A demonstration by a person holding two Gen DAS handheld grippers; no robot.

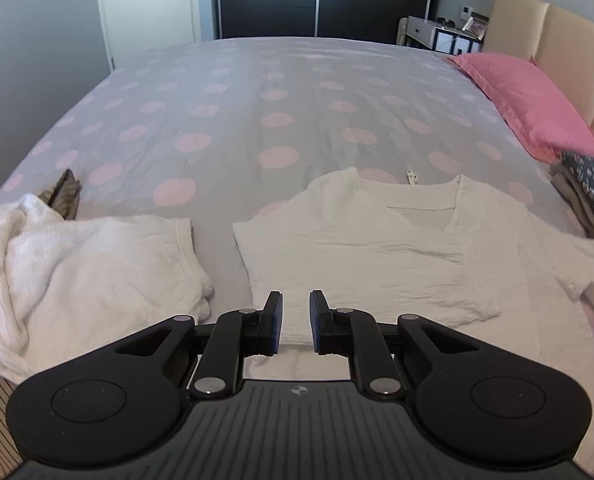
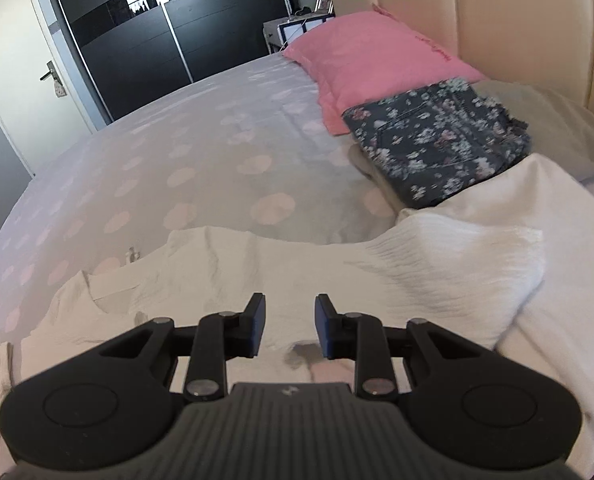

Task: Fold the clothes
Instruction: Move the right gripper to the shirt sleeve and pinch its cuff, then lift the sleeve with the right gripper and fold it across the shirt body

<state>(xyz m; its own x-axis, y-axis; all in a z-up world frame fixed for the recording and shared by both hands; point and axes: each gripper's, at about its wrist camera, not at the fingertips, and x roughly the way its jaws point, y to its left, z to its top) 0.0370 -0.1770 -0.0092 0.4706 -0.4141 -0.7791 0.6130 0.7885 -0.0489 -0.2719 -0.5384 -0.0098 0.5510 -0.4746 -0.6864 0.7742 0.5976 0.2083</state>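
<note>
White top [image 1: 377, 248] under both tongs [image 1: 295, 320] [image 2: 289, 326], open, empty.

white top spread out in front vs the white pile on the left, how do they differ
The white top lies spread flat on the bed, its V-neck facing up; the white pile is crumpled and heaped. The top shows its whole outline, with a sleeve out to each side; the pile shows no clear shape, only one hemmed edge. The top lies just ahead of the left tongs; the pile is off to their side. Both are white, crinkly fabric, not yet folded.
</note>
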